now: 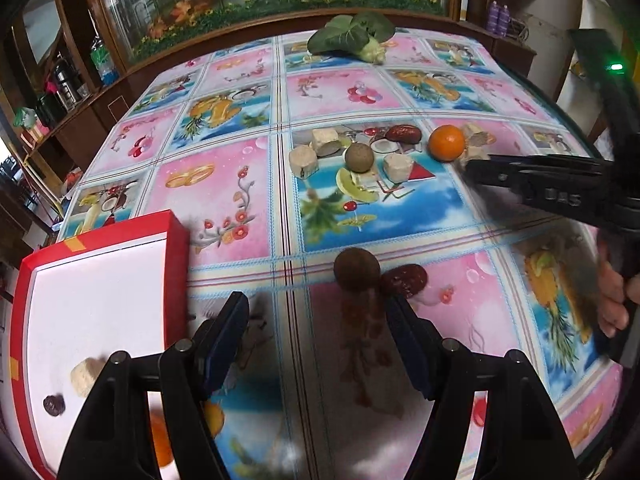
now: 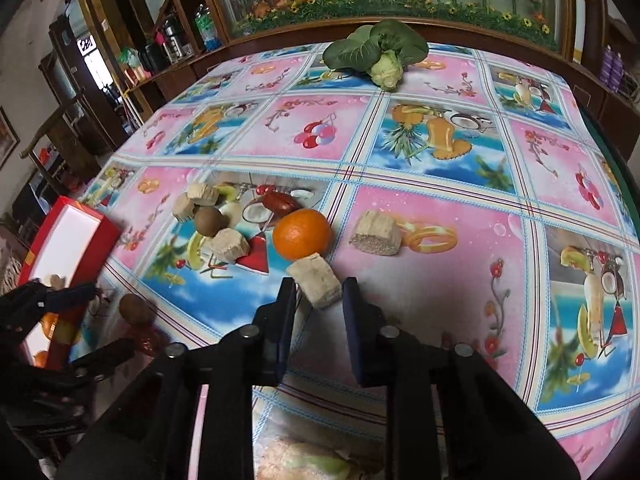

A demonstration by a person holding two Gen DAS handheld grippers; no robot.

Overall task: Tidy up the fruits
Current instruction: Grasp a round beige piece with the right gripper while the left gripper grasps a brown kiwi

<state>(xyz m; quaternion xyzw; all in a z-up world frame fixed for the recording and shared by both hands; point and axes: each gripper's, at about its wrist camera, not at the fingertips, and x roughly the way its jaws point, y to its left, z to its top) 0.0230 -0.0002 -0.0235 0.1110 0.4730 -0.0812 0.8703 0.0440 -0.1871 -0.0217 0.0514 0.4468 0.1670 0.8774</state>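
- Left gripper (image 1: 316,312): jaws wide apart, empty, low over the tablecloth (image 1: 224,200). A brown round fruit (image 1: 357,269) and a red date (image 1: 405,279) lie touching, just ahead of the right fingertip.
- That date's long axis runs left-right across the left wrist view, tilted a bit up to the right.
- Right gripper (image 2: 319,294): jaws partly apart w/ a beige cube (image 2: 316,282) between the tips; cube's near corner points toward the camera. Contact w/ the pads can't be told.
- Orange (image 2: 302,233) sits just behind that cube, touching or nearly so.
- Beige block (image 2: 376,233) lies right of the orange, long axis left-right.
- Cluster left of the orange: 3 beige cubes (image 2: 230,245), 1 brown round fruit (image 2: 209,221), 1 red date (image 2: 280,201) w/ long axis slanting down to the right.
- Count on the cloth: 5 beige pieces, 2 brown fruits, 2 dates, 1 orange.
- Red box (image 1: 178,264), white inside, at the table's left edge: holds 1 beige cube (image 1: 85,374), 1 dark date (image 1: 54,405), and something orange behind the gripper.
- Leafy green vegetable (image 2: 378,54) at the far edge, stem end pointing toward the camera.
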